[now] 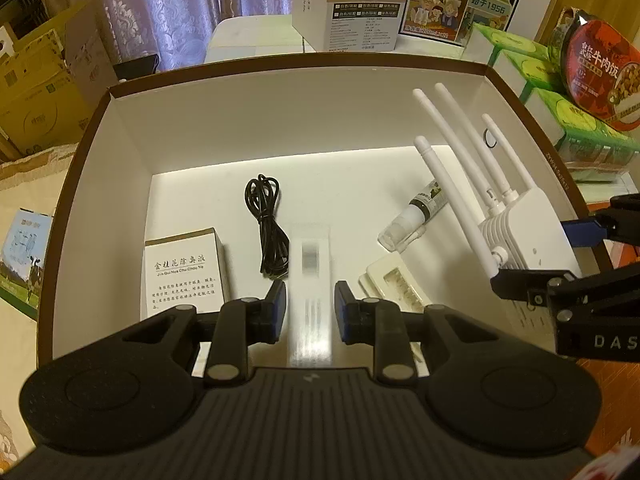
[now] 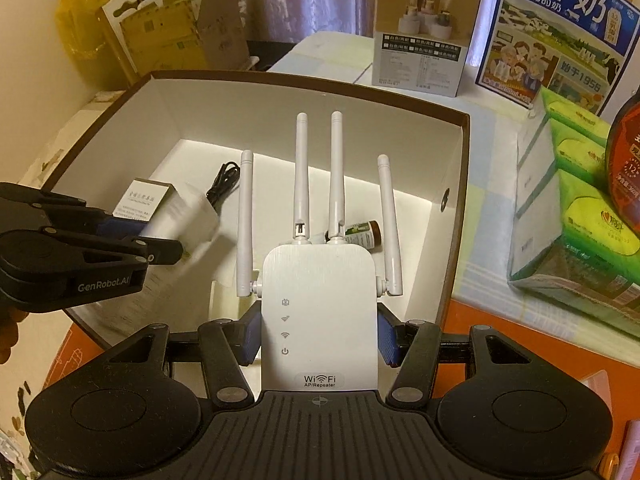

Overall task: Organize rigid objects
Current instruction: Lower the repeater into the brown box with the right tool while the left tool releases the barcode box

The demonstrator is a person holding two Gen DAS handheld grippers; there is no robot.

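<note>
On a pale checked desk point(image 2: 486, 168) before lilac curtains point(image 1: 180, 8), the left claw point(image 1: 310, 306) clamps a slim white box point(image 1: 310, 272); the right claw point(image 2: 319, 334) grips a white four-antenna WiFi repeater point(image 2: 319, 304).

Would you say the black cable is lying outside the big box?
No, the coiled black cable lies on the white floor inside the box, beside the small printed carton.

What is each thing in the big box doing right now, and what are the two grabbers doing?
Left gripper: jaws shut on the white box.
White box: held over the big box.
Right gripper: jaws shut on the WiFi repeater.
WiFi repeater: held, antennas up.
Black cable: coiled, lying flat.
Small bottle: lying on its side.
Big box: open.
</note>
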